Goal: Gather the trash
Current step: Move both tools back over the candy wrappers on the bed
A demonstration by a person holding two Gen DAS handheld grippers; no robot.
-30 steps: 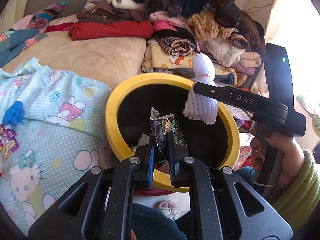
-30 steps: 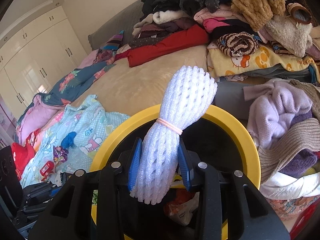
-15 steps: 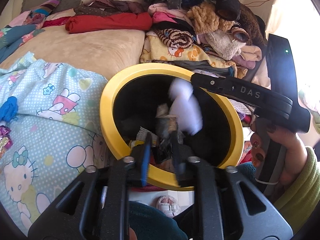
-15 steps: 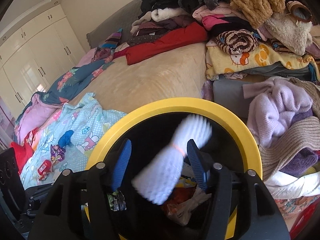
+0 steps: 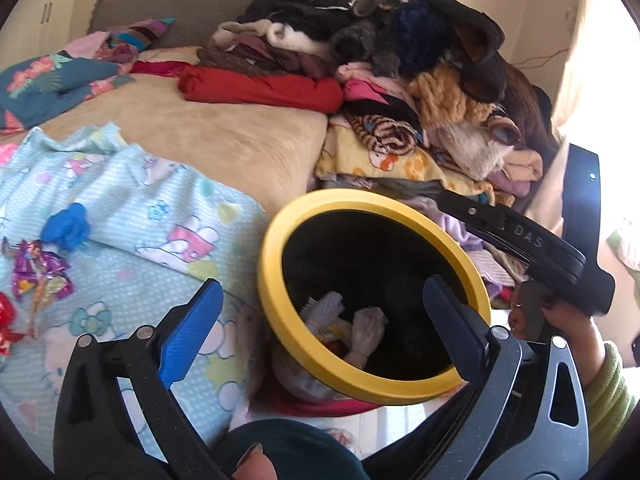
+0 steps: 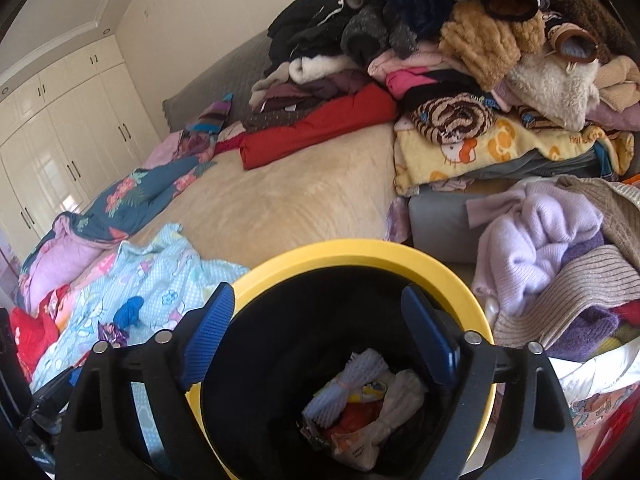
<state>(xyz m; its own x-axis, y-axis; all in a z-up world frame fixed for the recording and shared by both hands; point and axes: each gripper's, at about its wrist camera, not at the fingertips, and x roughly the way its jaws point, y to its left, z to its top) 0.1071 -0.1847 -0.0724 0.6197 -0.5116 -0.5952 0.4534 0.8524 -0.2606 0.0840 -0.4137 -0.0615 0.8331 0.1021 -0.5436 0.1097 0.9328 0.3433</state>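
Observation:
A black bin with a yellow rim (image 5: 276, 232) (image 6: 360, 252) stands beside the bed. The white foam net (image 6: 344, 384) lies inside it among other trash, and also shows in the left wrist view (image 5: 324, 306). My left gripper (image 5: 320, 312) is open and empty over the bin's near left rim. My right gripper (image 6: 316, 328) is open and empty above the bin mouth. On the light blue Hello Kitty sheet lie a blue crumpled piece (image 5: 66, 226) (image 6: 128, 312), a shiny purple wrapper (image 5: 38, 268) (image 6: 112, 334) and a red wrapper (image 5: 6, 320).
A beige bed cover (image 5: 208, 136) lies behind the bin. A tall pile of clothes (image 5: 420, 80) (image 6: 460, 60) fills the back right. Purple and beige knitwear (image 6: 552, 264) lies right of the bin. White wardrobes (image 6: 60, 140) stand at the far left.
Both grippers opened over the bin. The foam net dropped from the right gripper and the dark snack wrapper from the left one into the bin. The left view swung left.

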